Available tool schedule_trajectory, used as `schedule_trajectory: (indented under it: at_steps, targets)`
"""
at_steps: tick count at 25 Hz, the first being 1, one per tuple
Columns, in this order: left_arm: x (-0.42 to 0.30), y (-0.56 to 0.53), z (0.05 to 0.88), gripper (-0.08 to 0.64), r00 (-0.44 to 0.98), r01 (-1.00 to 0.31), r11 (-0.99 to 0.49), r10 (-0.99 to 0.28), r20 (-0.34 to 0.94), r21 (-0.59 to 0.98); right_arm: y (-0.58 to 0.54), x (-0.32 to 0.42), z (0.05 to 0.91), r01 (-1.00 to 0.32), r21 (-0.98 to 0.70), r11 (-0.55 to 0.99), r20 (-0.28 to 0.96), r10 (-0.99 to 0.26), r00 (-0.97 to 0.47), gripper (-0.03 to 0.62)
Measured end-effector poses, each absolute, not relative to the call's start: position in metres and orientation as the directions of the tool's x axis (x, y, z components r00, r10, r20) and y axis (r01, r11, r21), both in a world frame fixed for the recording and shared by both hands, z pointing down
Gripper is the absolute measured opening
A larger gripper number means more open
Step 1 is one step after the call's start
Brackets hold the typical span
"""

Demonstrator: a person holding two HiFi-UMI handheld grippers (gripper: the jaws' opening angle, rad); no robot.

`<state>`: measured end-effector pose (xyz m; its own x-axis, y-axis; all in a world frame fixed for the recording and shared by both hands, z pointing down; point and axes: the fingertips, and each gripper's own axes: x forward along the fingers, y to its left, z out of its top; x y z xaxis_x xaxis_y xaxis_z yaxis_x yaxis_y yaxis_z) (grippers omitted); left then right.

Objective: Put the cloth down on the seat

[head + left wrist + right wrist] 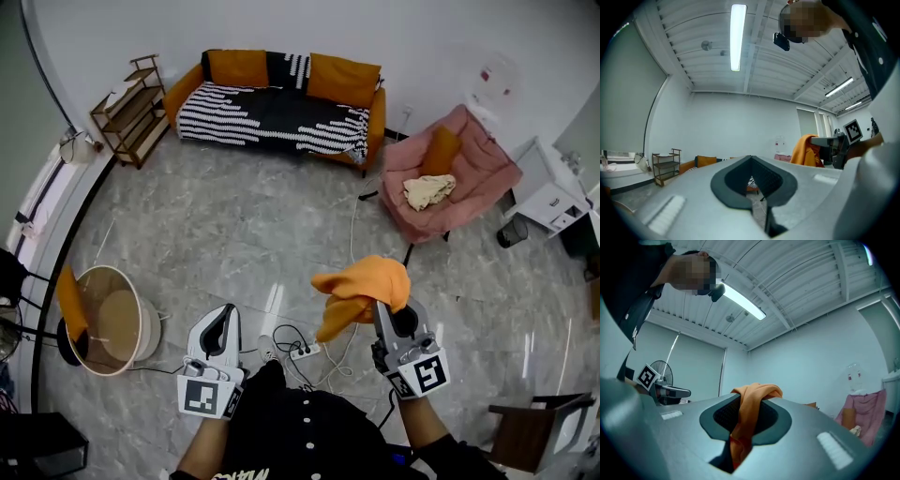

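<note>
Orange cloth [364, 286] clamped in right gripper [387, 317], bunched over its tip, tail trailing leftward, left gripper [221, 330] closed, empty

1. Grey marble floor [234, 244], plain white walls [375, 28].
2. Orange sofa [281, 103] with a striped throw sits at 12 o'clock, wooden shelf [131, 108] at 10.
3. Pink armchair [480, 157] at 2 o'clock.
4. Tube light [736, 37] overhead.
</note>
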<state>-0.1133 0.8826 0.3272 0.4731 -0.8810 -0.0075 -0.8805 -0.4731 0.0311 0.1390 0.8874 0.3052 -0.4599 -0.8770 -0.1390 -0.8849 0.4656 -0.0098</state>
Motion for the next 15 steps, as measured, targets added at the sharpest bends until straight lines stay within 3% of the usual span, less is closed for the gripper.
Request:
schedule_trajectory:
  at_steps: [15]
  targets:
    - [-0.162, 0.761, 0.315, 0.0, 0.513, -0.858, -0.514, -0.858, -0.032, 0.011, 0.771, 0.091, 0.294, -0.906, 0.004, 0.423, -0.169, -0.893, -0.418, 0.077]
